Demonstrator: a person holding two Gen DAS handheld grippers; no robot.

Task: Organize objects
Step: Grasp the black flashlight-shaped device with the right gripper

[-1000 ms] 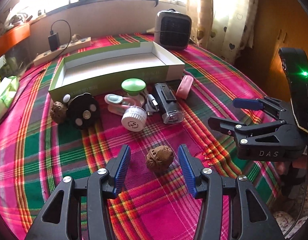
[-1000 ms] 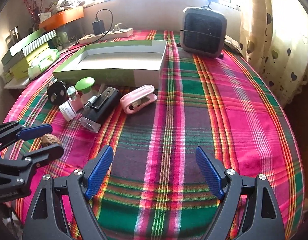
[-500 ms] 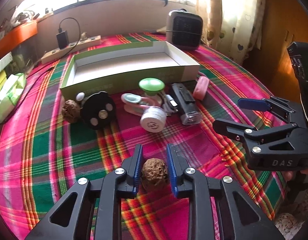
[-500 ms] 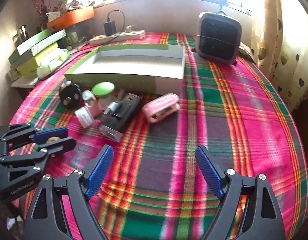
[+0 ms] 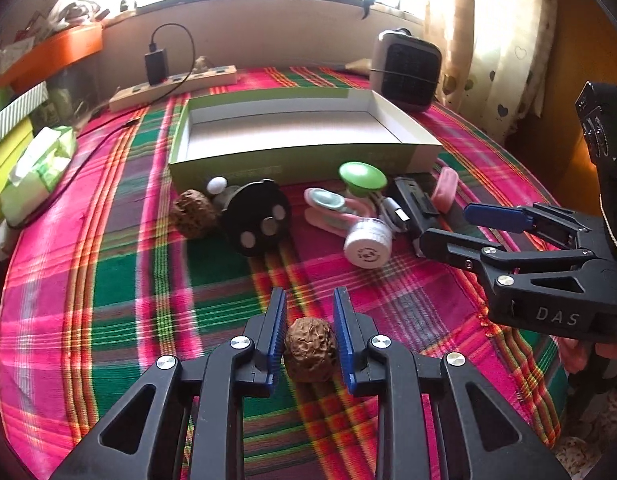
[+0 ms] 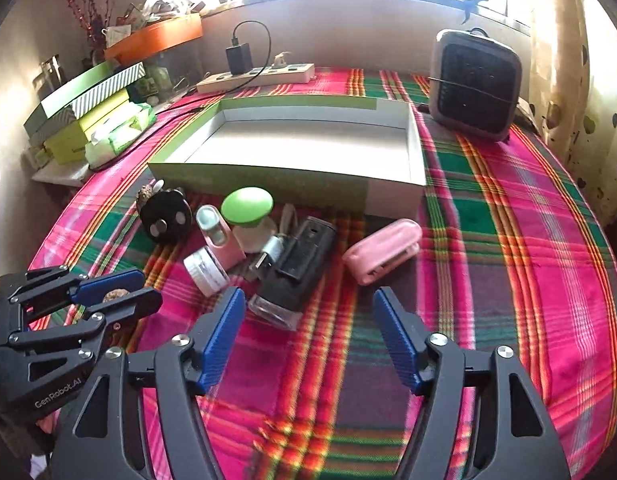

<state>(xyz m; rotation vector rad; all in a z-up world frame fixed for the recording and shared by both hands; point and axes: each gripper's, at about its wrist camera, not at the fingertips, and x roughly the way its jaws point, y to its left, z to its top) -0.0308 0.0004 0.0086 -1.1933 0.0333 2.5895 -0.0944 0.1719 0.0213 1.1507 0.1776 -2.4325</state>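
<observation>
Two tongs are at work. Our left gripper (image 5: 309,322) is clamped on a wrinkled walnut (image 5: 309,349), its blue pads (image 5: 277,326) narrow against either side of the shell; we judge the nut is pinched across its width so that it cannot roll free on the way to the box. Our right gripper (image 6: 308,332) has just been closing from its widest, yet nothing lies between its jaws, only plaid tablecloth (image 6: 488,248). We read this as pre-shaping for the next pick, probably the black device (image 6: 296,272) at its twelve o'clock, with the pink clip (image 6: 382,254) at one o'clock.

Both hands tilt steeply downward toward the cloth, side by side, the right one showing at three o'clock in the left view.

Beyond the left tongs, at twelve o'clock, lies the unsorted cluster: a second walnut (image 5: 193,213), a black disc (image 5: 257,222), a white round jar (image 5: 367,242) and a green cap (image 5: 362,176). Behind these the open green box (image 5: 304,160) stands empty, so we judge sorting barely begun.
</observation>
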